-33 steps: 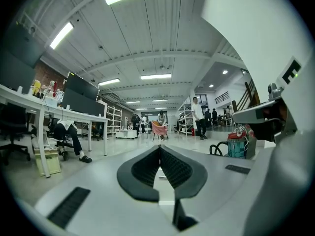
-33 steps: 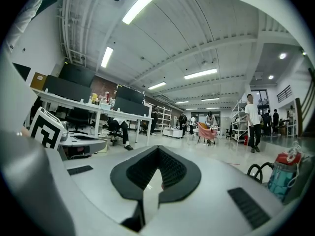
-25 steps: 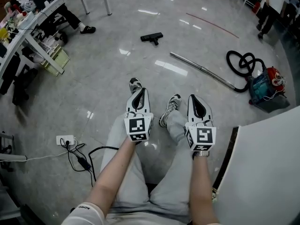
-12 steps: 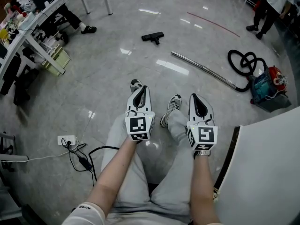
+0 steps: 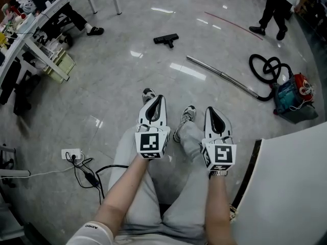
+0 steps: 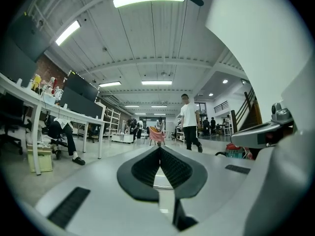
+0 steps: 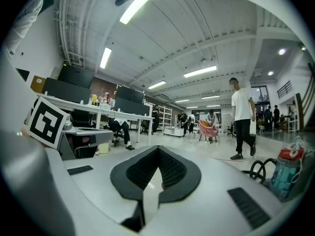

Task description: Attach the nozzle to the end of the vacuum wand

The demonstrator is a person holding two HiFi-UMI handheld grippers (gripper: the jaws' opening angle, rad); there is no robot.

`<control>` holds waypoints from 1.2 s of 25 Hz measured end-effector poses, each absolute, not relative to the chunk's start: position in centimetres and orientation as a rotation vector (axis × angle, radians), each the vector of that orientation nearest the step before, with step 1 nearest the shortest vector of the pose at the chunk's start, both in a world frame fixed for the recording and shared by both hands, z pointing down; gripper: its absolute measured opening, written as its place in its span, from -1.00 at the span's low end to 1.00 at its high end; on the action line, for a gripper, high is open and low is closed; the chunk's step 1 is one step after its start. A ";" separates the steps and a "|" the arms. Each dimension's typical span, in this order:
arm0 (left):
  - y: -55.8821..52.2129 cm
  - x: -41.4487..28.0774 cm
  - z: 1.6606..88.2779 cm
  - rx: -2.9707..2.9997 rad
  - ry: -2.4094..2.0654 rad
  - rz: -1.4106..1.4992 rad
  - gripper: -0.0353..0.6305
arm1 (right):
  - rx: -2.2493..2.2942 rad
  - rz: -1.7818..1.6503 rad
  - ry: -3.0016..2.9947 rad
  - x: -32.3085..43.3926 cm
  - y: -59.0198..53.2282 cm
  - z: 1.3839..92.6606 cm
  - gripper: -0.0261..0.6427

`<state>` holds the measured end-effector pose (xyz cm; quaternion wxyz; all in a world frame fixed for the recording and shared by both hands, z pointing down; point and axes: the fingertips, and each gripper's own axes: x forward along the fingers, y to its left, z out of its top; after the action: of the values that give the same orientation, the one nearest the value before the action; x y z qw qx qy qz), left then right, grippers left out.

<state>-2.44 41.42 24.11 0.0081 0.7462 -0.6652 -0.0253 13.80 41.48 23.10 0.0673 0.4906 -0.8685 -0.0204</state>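
Observation:
A black floor nozzle (image 5: pixel 166 39) lies on the grey floor far ahead. Right of it the silver vacuum wand (image 5: pixel 220 75) lies slanted, joined to a black hose (image 5: pixel 265 69) that loops back to a teal and red vacuum (image 5: pixel 290 96). Both grippers are held level above the person's legs, well short of nozzle and wand. My left gripper (image 5: pixel 158 99) (image 6: pixel 159 149) is shut and holds nothing. My right gripper (image 5: pixel 211 109) (image 7: pixel 158 149) is shut and empty too. Neither nozzle nor wand shows in the gripper views; the vacuum (image 7: pixel 283 173) sits at the right gripper view's right edge.
A white table edge (image 5: pixel 286 182) stands at the near right. Desks with chairs (image 5: pixel 36 40) line the far left, a seated person's foot (image 5: pixel 94 32) beside them. A power strip and black cable (image 5: pixel 82 162) lie at the near left. A person (image 5: pixel 276 4) walks at the far right.
Both grippers have stayed almost in place above the legs, still shut. The person at the far right has walked leftward across the floor.

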 end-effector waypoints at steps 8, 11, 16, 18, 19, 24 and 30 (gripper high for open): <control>39.5 -2.6 23.9 2.336 -2.078 -0.069 -0.86 | 1.501 -0.038 -2.621 14.1 39.5 22.8 -0.91; 39.1 -2.5 23.9 2.336 -2.082 -0.054 -0.87 | 1.490 -0.037 -2.630 13.9 39.1 22.6 -0.91; 38.5 -3.2 23.3 2.332 -2.093 -0.070 -0.87 | 1.471 -0.072 -2.628 13.0 38.5 22.3 -0.91; 38.3 -3.6 23.4 2.321 -2.099 -0.074 -0.87 | 1.479 -0.064 -2.629 13.1 38.1 22.2 -0.91; 38.1 -3.7 23.4 2.318 -2.101 -0.076 -0.87 | 1.484 -0.061 -2.630 13.3 37.9 22.1 -0.91; 37.2 -3.4 23.0 2.336 -2.099 -0.072 -0.86 | 1.504 -0.053 -2.636 14.0 37.0 21.8 -0.91; 35.7 -3.3 22.9 2.349 -2.092 -0.065 -0.87 | 1.508 -0.058 -2.635 13.8 35.5 21.5 -0.91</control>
<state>-3.30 35.67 22.87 -0.0024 0.7466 -0.6650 -0.0208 13.82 35.52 21.49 0.0528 0.4959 -0.8666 -0.0192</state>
